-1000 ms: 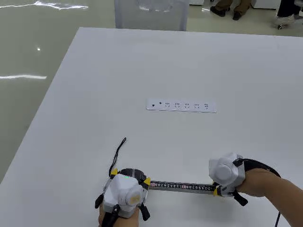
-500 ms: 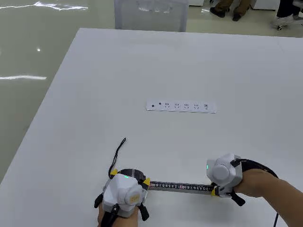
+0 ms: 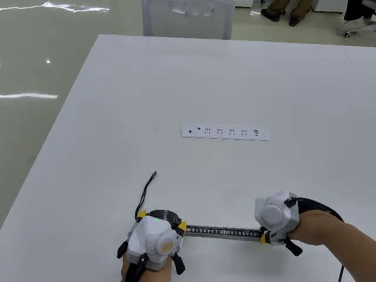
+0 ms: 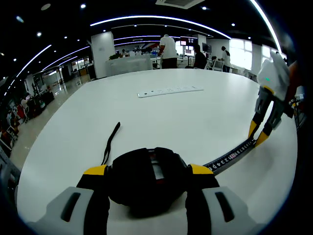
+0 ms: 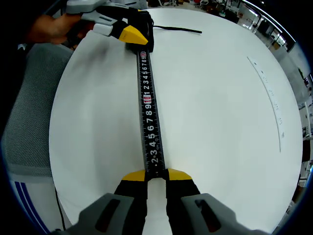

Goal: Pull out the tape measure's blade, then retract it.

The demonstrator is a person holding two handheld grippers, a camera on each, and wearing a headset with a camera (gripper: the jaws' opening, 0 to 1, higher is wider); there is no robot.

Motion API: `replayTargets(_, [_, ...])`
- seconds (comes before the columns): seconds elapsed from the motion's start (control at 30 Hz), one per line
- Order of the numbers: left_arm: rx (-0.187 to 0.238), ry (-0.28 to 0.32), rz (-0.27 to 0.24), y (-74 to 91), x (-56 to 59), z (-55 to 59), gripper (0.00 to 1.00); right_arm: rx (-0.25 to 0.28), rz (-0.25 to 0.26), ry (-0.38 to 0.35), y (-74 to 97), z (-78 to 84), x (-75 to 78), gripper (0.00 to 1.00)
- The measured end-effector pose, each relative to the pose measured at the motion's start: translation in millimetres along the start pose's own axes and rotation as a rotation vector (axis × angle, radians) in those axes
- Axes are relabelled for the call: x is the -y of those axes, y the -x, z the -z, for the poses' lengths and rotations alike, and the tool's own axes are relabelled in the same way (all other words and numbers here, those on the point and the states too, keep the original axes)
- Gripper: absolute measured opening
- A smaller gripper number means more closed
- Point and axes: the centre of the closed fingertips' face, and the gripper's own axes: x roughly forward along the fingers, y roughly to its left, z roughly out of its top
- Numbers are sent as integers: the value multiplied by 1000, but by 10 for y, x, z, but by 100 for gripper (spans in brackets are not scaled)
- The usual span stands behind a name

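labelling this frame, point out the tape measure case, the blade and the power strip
tape measure case (image 4: 146,178), left gripper view, top of black body
blade (image 5: 148,112), right gripper view, numbered middle stretch
power strip (image 3: 225,132), head view, centre of face

Lit brightly and evenly from overhead. Sharp in the head view, with the white surface (image 3: 235,82) close to overexposed and streaks of glare on the glossy floor (image 3: 29,117). Bent strongly by fisheye in both gripper views, with ceiling strips (image 4: 146,18) curved into arcs and windows (image 4: 239,51) blown out. Crisp on the blade (image 5: 149,112) numerals in the right gripper view; stretched and darker toward the edges.
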Motion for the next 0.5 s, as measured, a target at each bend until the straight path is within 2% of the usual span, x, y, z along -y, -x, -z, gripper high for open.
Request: replayTargets(0.5, [-1, -3, 2, -21, -3, 10, 58, 12, 7, -16, -15, -67, 13, 12])
